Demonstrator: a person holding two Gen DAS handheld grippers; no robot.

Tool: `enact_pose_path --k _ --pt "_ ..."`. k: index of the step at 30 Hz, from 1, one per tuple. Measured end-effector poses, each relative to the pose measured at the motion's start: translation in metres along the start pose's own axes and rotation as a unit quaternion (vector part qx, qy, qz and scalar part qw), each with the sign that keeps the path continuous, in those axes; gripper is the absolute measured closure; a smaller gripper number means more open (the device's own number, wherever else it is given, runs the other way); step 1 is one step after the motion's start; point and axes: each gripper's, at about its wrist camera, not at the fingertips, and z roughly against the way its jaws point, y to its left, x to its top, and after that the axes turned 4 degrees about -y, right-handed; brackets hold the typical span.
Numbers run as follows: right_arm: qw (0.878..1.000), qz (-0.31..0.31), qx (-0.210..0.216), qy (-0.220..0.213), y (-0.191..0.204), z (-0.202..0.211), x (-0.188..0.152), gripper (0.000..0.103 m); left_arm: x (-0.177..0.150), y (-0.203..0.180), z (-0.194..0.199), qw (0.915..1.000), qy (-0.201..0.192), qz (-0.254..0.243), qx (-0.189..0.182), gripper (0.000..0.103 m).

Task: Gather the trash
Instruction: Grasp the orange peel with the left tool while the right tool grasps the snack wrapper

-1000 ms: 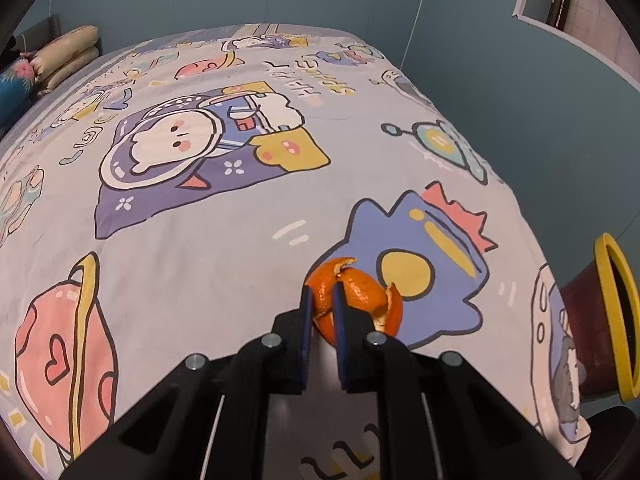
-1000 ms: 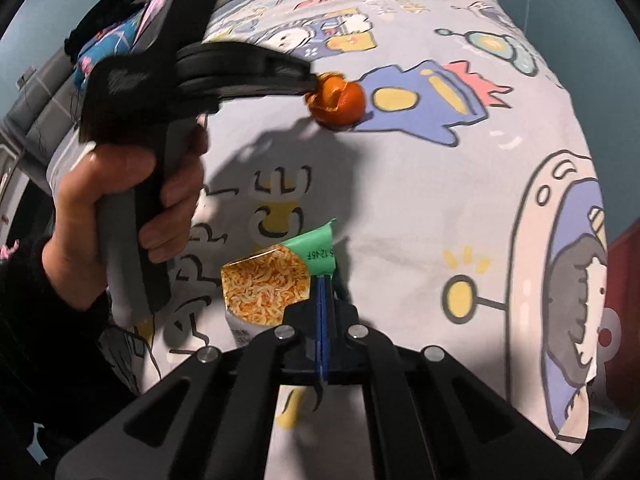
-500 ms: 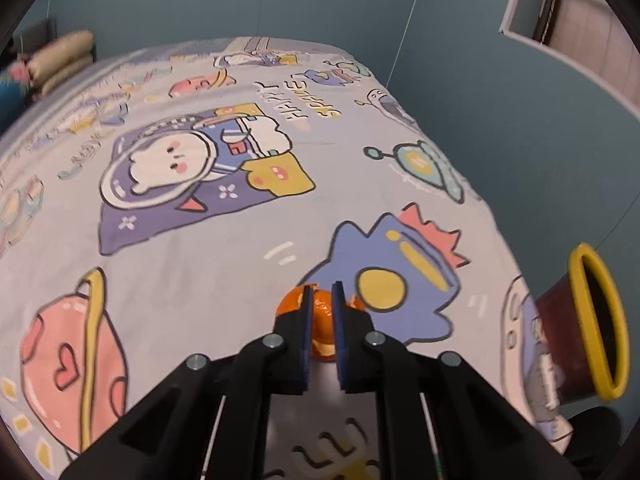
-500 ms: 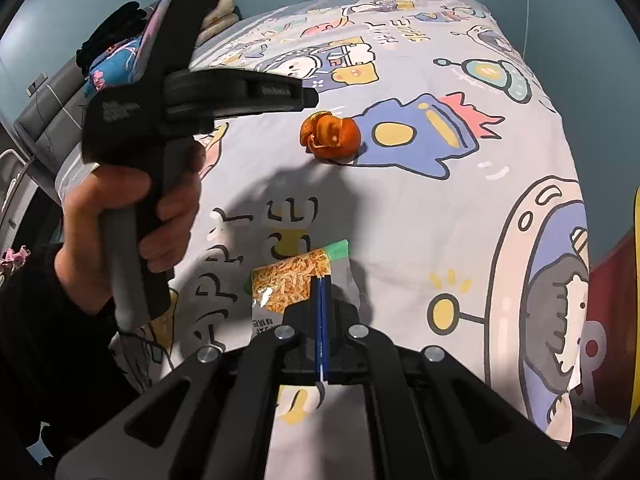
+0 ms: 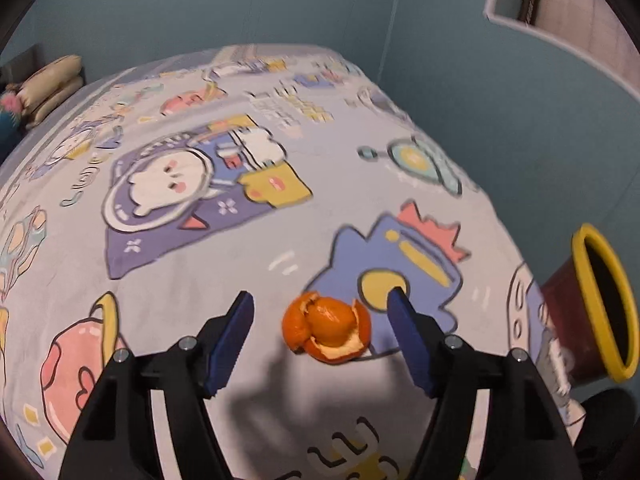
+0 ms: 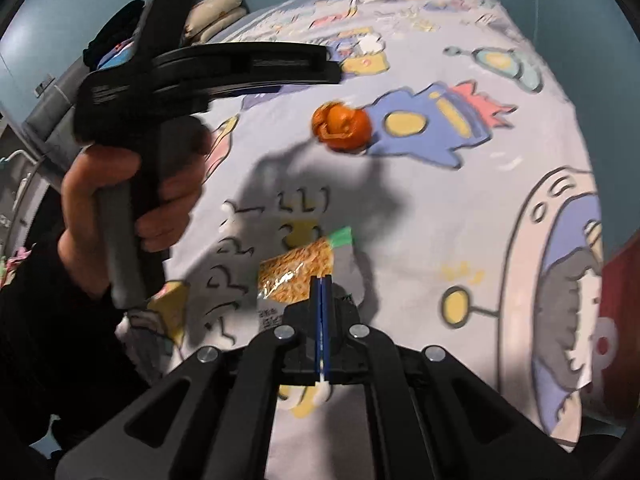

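An orange peel (image 5: 326,328) rests on the cartoon-print bed cover (image 5: 180,280), between the blue pads of my left gripper (image 5: 320,300). Its jaws are opening and neither pad touches the peel. In the right wrist view the same peel (image 6: 342,128) lies just below the left gripper's tips (image 6: 332,72), which a hand (image 6: 132,200) holds. My right gripper (image 6: 322,280) is shut on a snack wrapper (image 6: 296,270) with an orange noodle print and a green corner, just above the cover.
A dark red bin with a yellow rim (image 5: 600,304) stands beside the bed at the right; its red side (image 6: 624,280) shows at the right edge. Pillows (image 5: 52,84) lie at the far left. A blue wall (image 5: 480,100) runs along the bed's right side.
The left jaws, shut on the peel in the earlier frames, now stand wide apart with the peel free between them. The right gripper still pinches the wrapper and has hardly moved.
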Motion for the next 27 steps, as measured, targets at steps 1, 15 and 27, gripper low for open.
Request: enact_pose_path --k 1,15,27 --pt "1.0 0.006 -0.007 -0.002 0.002 0.0 0.0 0.09 -0.001 -0.003 -0.006 0.9998 0.006 -0.01 0.013 0.037" --pt "0.994 0.078 -0.07 -0.008 0.023 -0.015 -0.009 0.076 -0.011 -0.01 -0.049 0.9992 0.031 -0.016 0.022 0.067" --pt "0.999 0.029 -0.027 -0.022 0.012 0.006 0.001 0.099 0.004 -0.017 0.008 0.9993 -0.012 -0.018 0.03 0.08"
